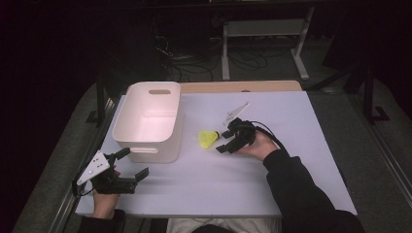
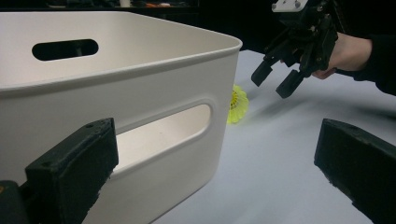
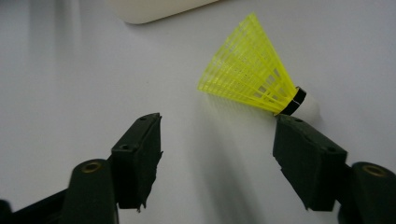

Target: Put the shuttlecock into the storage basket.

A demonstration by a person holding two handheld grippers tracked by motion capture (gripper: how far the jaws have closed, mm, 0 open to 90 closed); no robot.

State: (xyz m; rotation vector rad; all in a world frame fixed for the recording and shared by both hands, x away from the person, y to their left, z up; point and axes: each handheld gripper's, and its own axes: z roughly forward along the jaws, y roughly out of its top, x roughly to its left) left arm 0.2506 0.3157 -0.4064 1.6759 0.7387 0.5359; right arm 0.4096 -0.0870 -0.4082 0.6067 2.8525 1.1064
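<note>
Looking down, high view: white tabletop (image 1: 291,165); white bin (image 1: 148,121) at left, shuttlecock (image 1: 208,139) just right of it. Left gripper (image 1: 131,162) near bin's front corner, fingers wide, holding nothing. Right gripper (image 1: 227,141) just beside shuttlecock, fingers wide.

Left gripper view: fingers (image 2: 70,172) spread, nothing between; bin (image 2: 116,93) with slot handle close ahead; shuttlecock (image 2: 238,103) lying past its corner; right gripper (image 2: 275,79) above tabletop (image 2: 280,154).

Right gripper view: fingers (image 3: 140,154) wide apart; shuttlecock (image 3: 254,74) on its side, cork end just beside the right-hand finger; contact unclear.
</note>
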